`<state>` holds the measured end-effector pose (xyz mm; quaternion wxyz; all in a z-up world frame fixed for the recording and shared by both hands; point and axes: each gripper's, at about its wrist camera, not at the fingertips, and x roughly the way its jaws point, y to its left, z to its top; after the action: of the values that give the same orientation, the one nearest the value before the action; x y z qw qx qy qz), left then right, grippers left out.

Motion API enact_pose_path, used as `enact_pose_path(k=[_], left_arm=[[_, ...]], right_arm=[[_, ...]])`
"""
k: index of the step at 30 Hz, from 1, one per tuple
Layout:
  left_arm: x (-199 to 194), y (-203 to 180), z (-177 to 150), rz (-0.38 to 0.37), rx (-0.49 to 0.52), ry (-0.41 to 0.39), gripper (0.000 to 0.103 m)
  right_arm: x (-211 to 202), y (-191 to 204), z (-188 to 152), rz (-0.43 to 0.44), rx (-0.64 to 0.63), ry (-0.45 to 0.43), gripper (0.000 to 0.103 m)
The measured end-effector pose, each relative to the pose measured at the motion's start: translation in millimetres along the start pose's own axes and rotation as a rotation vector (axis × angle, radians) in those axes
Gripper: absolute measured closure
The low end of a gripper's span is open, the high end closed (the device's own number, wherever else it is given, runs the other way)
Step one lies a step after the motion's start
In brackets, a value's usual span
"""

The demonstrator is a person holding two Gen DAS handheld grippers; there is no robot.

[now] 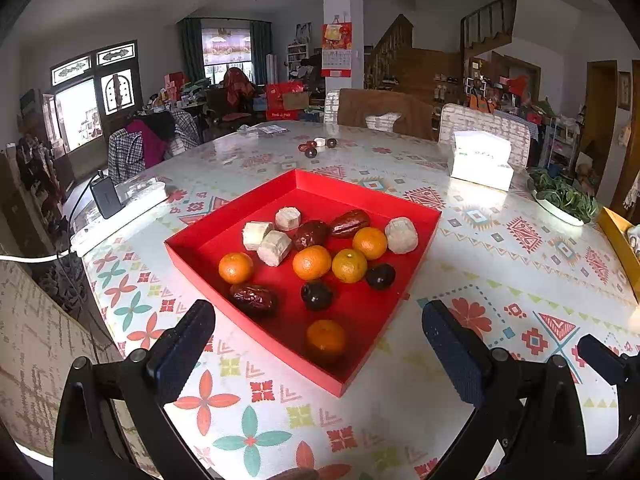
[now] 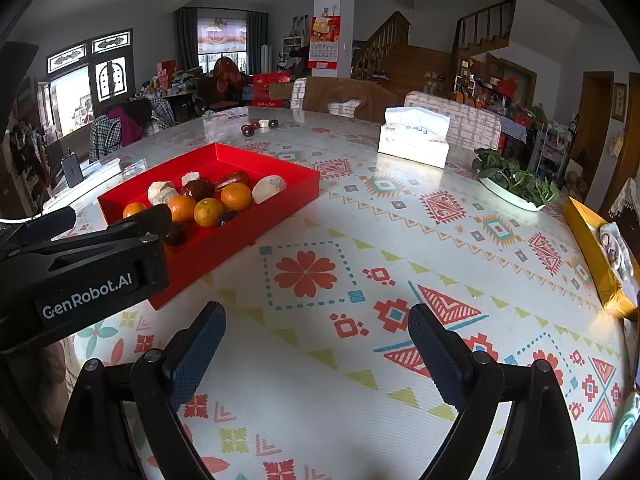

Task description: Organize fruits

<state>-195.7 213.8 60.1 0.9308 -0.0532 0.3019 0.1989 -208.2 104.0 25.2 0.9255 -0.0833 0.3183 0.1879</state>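
The bench [image 1: 500, 264], covered in a patterned cloth, carried every item. The red tray [image 1: 224, 220] served as the reference landmark and lay on the bench ahead of the left gripper [image 1: 318, 344].

Beyond the tray's far right corner stood a white tissue box [image 1: 482, 160]. Further right of the tray lay a white dish of leafy greens [image 1: 562, 198], and a yellow box [image 2: 592, 252] sat at the bench edge, well apart from the tray. A black charger block [image 1: 105, 196] stood off the tray's left side. A small cluster of dark and white pieces [image 1: 318, 145] lay on the bench beyond the tray's far corner.

Inside the tray lay five oranges [image 1: 312, 263], pale cake-like blocks [image 1: 274, 247], red dates [image 1: 253, 299] and dark round fruits [image 1: 317, 295], grouped toward the tray's centre. One orange lay apart from the group, near the tray's near corner.

The left wrist view showed the whole tray floor, and only an edge of the right gripper at its right border. The right wrist view showed the tray from the side, its near end hidden by the left gripper body, and the tissue box face.

The left gripper hung above the tray's near corner, jaws wide apart and holding nothing; the lone orange lay between its fingers in that view. The right gripper [image 2: 318, 344] hung over bare cloth to the right of the tray, jaws likewise wide apart and unloaded, with the fruit well to its left.
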Motion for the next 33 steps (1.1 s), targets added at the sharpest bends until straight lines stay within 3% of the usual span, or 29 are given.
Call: enact_pose_path(k=[33], left_arm=[[4.6,-2.8,-3.2,-0.019,-0.006,0.025,0.0]], right_arm=[[4.3,1.7,-2.2,-0.001,0.0,0.014,0.008]])
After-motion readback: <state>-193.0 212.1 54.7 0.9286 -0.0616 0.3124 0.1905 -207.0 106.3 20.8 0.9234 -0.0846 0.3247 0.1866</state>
